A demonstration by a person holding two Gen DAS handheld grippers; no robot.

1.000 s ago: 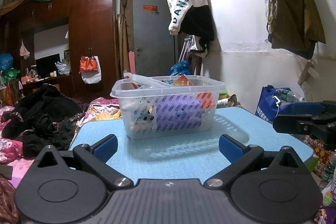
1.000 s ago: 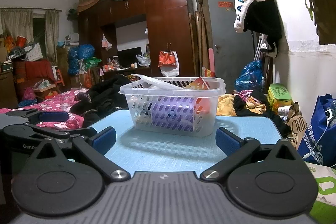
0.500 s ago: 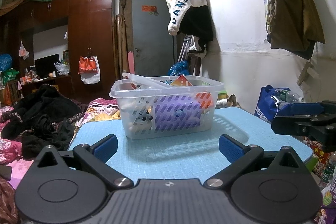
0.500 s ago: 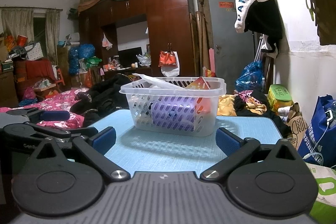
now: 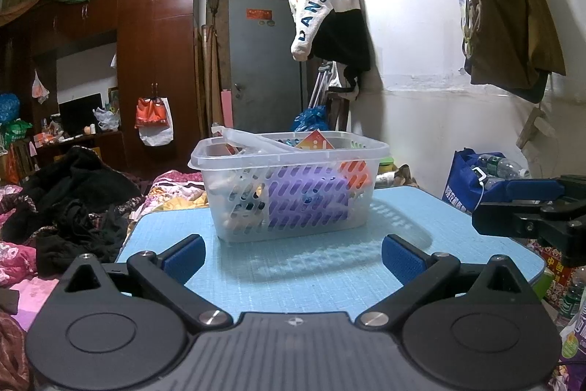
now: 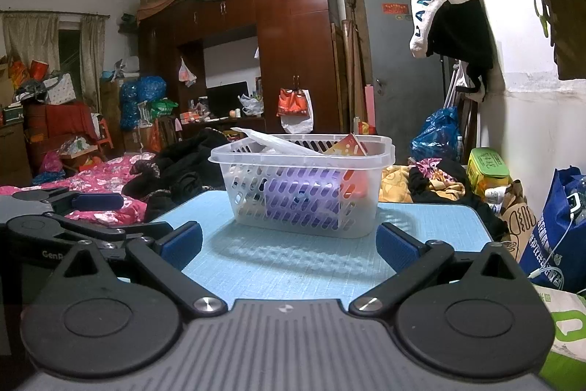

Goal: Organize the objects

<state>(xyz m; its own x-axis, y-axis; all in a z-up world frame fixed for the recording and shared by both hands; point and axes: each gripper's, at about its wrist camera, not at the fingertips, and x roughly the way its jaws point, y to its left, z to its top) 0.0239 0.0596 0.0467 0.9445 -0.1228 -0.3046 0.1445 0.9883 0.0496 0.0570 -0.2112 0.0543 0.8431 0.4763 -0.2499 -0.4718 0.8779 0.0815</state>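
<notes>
A clear perforated plastic basket (image 5: 289, 185) (image 6: 304, 189) stands on the light blue table (image 5: 329, 266) (image 6: 293, 262). Inside it lie a purple package (image 5: 307, 200) (image 6: 300, 196), an orange-red packet (image 5: 315, 141) (image 6: 348, 147) and a clear plastic piece (image 5: 256, 140) leaning across the rim. My left gripper (image 5: 291, 255) is open and holds nothing, a short way in front of the basket. My right gripper (image 6: 289, 244) is open too, also in front of the basket. Each gripper shows at the other view's edge: the right gripper (image 5: 531, 207), the left gripper (image 6: 73, 215).
A bed with pink bedding (image 6: 106, 174) and dark clothes (image 5: 69, 200) lies left of the table. A blue bag (image 6: 556, 226) and a white wall (image 5: 439, 98) stand to the right. Brown wardrobes (image 5: 157, 61) and a grey door (image 5: 263, 68) are at the back.
The left wrist view has drifted slightly, so the basket sits a little more to the left in it. Both grippers stay open and the basket has not moved.
</notes>
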